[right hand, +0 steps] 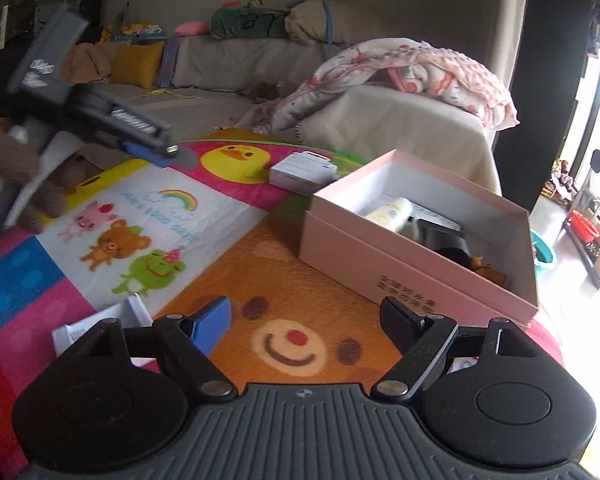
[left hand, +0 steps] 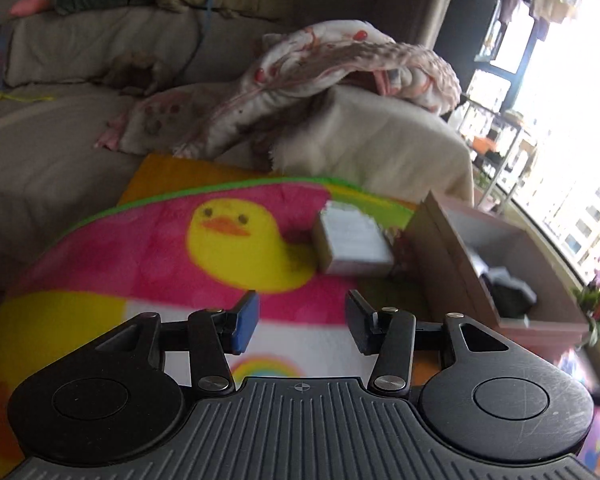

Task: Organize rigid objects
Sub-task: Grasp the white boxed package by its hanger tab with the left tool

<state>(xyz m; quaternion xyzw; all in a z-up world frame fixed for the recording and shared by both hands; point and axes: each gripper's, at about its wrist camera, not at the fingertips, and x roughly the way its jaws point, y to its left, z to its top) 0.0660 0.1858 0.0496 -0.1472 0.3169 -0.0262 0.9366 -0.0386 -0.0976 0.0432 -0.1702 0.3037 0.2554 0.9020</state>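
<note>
So the small white box [right hand: 303, 171] is lying flat on the cartoon blanket [right hand: 204, 248], long side running toward the pink box [right hand: 420, 252], just beside its far corner. The left gripper [left hand: 300, 322] is hanging right in front of it, jaws apart, nothing between them. The right gripper [right hand: 306, 326] is sitting nearer, over the bear print, wide open and empty too.

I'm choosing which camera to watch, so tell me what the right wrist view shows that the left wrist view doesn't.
Only the right wrist view shows the left gripper from outside, the cream bottle inside the box, and the white packet near its own open right gripper. Only the left wrist view shows the left gripper's open fingers head-on. Both share the small white box, the pink box and the duck-print mat.
</note>
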